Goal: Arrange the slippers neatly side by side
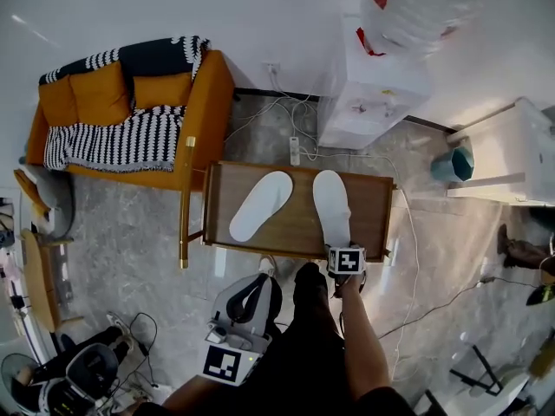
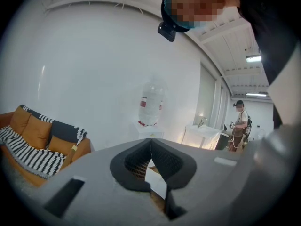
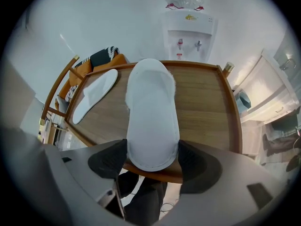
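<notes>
The head view looked steeply down from high above onto a wooden table (image 1: 295, 224), its angled slipper (image 1: 260, 204) and straight slipper (image 1: 331, 204), an orange sofa (image 1: 130, 102) and a water dispenser (image 1: 373, 85). The left gripper view sat low and faced nearly level across the room. The right gripper view pointed steeply down, close over the table's near edge, with the straight slipper filling its centre. All three views shared the sofa and dispenser.

Low wooden table (image 1: 373, 211) is carrying two white slippers, not touching: the left slipper (image 1: 260, 206) is lying slanted, far end leaning toward the other, while the right slipper (image 1: 332, 206) is lying straight, heel at the near edge.
</notes>
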{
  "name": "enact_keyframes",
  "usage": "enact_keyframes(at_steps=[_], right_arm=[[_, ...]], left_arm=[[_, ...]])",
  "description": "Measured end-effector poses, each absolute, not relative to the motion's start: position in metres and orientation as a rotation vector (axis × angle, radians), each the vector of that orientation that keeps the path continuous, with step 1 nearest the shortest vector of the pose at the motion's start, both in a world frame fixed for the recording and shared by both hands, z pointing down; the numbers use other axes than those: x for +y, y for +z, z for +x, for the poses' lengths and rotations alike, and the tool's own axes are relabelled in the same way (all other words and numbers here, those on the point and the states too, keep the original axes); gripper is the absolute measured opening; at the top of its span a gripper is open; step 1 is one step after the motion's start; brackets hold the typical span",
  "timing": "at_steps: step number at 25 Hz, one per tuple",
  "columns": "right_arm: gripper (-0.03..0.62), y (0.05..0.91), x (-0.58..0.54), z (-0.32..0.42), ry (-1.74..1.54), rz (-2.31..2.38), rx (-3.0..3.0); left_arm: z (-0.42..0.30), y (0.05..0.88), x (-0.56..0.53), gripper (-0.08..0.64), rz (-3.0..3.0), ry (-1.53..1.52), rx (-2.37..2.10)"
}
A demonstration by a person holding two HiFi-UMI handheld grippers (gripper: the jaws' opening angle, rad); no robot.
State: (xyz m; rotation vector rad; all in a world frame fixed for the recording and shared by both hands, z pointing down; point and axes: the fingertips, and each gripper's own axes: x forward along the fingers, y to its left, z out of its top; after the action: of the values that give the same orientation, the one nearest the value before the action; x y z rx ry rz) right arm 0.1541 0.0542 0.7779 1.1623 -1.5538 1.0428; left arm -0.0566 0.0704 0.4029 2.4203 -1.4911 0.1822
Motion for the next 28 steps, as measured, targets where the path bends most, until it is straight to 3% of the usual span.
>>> enact_keyframes(at_steps=[28], right_arm=[[0.313,0.789,0.076,0.101,1.139,1.367,-1.463]], left_arm=[[-0.127,0.409,0.108,0.017,2.470,0.223,-1.413]])
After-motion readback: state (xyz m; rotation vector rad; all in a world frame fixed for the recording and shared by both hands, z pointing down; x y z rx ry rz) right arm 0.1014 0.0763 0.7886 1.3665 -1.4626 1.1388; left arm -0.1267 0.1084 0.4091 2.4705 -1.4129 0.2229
